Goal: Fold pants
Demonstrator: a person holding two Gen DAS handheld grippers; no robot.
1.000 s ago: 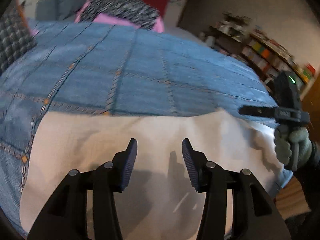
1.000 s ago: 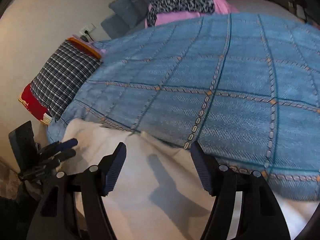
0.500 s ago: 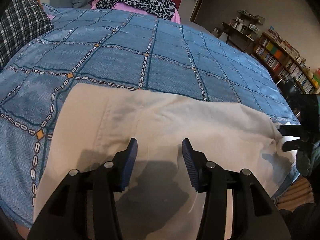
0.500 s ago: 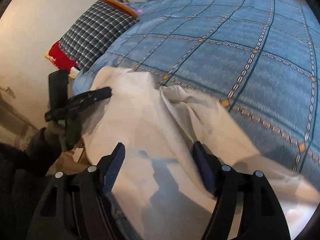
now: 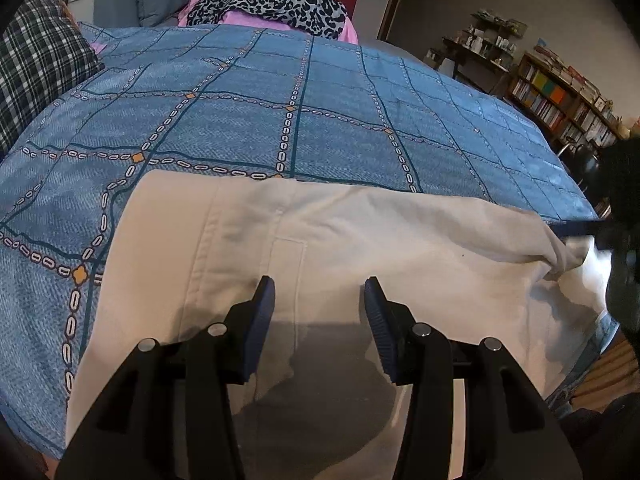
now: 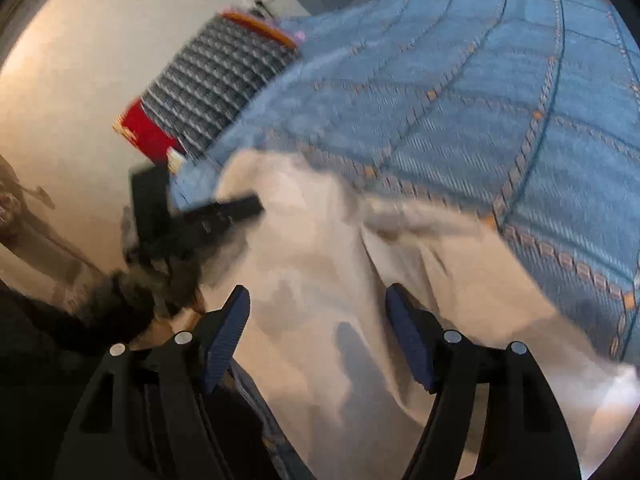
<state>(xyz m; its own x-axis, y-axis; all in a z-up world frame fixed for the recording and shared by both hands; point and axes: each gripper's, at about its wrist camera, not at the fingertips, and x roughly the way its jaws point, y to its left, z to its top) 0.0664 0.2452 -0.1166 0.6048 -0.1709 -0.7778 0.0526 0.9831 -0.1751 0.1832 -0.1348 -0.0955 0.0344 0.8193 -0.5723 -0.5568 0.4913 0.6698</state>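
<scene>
**Both grippers poised over the pants on the bed**

We see the cream pants [image 5: 360, 248] spread along the near edge of the bed, on a blue checked bedspread [image 5: 280, 120]. The left gripper [image 5: 319, 300] hangs above the cloth beside a stitched seam, its jaws about half apart with nothing between them; whether the tips touch the fabric we cannot tell. The right gripper [image 6: 318, 312] hangs over the rumpled end of the pants [image 6: 320, 240], its jaws set wide and gripping nothing; this view is blurred. A plaid pillow [image 5: 36, 72] lies at the bedspread's left corner, and a leopard-print cloth [image 5: 272, 0] beyond its far edge.
</scene>
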